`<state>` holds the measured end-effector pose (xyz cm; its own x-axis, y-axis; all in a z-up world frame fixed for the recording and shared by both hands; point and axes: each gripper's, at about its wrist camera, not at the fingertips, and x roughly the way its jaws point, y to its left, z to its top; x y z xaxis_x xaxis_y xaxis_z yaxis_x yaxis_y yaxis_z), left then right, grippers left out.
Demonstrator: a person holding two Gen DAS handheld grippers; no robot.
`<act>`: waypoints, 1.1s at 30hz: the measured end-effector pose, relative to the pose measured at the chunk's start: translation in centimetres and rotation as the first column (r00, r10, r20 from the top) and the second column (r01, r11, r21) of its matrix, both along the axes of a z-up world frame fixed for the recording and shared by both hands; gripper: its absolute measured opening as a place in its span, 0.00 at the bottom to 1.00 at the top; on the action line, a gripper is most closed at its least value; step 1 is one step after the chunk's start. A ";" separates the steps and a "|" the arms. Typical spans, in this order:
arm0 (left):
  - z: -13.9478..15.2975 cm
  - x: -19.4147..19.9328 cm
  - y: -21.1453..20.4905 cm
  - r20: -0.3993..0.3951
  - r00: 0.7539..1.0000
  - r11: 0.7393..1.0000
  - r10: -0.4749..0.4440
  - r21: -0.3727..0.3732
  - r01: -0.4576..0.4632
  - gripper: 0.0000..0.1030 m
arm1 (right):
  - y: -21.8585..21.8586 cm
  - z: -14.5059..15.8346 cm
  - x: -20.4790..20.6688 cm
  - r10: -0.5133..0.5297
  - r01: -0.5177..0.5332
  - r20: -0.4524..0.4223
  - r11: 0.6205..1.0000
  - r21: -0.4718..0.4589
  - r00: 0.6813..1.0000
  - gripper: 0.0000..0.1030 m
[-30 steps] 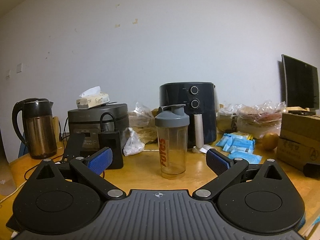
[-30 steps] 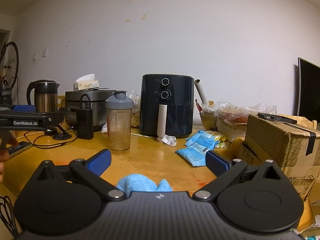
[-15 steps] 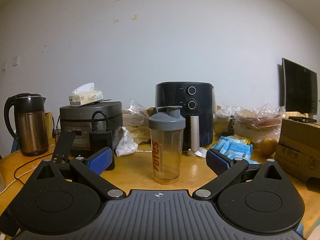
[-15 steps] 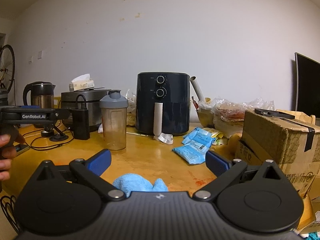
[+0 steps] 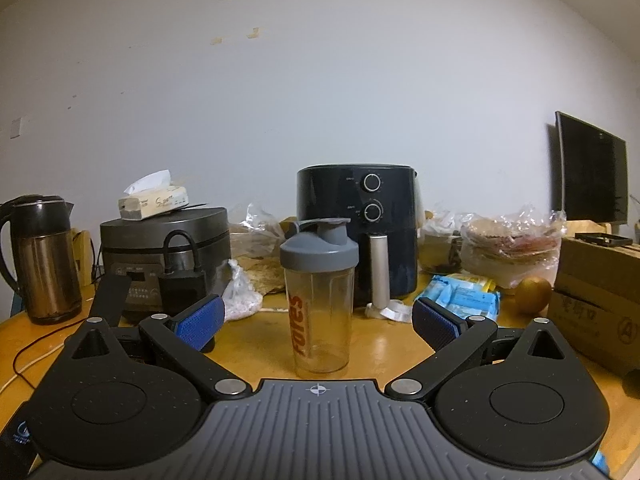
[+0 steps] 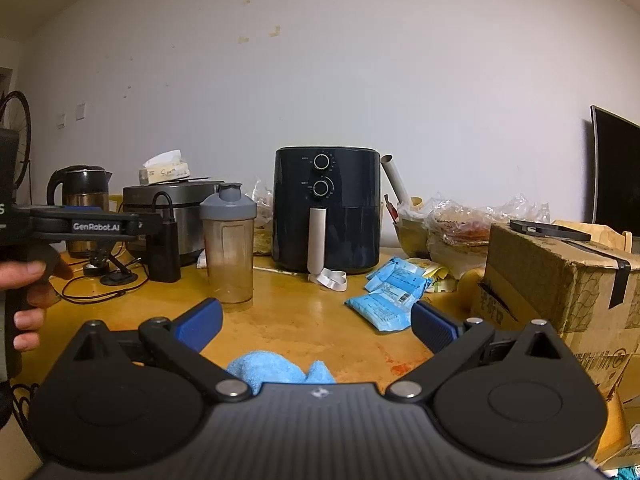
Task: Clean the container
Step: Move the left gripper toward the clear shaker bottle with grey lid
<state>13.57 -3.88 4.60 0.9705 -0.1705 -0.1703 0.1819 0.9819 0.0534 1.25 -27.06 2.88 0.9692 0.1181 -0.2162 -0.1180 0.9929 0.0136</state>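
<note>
The bottle point(image 5: 319, 300) stands lid-on before the fryer point(image 5: 356, 236), both the left gripper point(image 5: 316, 320) and right gripper point(image 6: 316, 320) wide open and empty, cloth point(image 6: 276, 368) near; whether it is clean I cannot tell.

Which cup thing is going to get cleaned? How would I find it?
Find the big black air fryer with two round knobs on the wooden table. Just in front of it, slightly left, stands the shaker bottle. It is the only see-through cup there, with a grey lid and orange letters down its side.
</note>
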 end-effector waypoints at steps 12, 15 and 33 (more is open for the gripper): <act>0.3 2.7 0.3 -0.018 1.000 1.000 0.000 -0.029 0.000 1.00 | -0.1 0.8 0.4 -0.012 0.012 0.013 1.000 -0.009 1.000 1.00; 0.2 3.3 0.4 -0.015 1.000 0.999 -0.010 -0.039 0.009 1.00 | 0.1 0.8 0.3 -0.010 0.010 0.018 1.000 -0.010 1.000 1.00; 0.1 6.6 -0.5 0.018 1.000 1.000 -0.015 -0.009 0.015 1.00 | -0.1 0.6 0.5 -0.016 0.016 0.010 1.000 0.000 1.000 1.00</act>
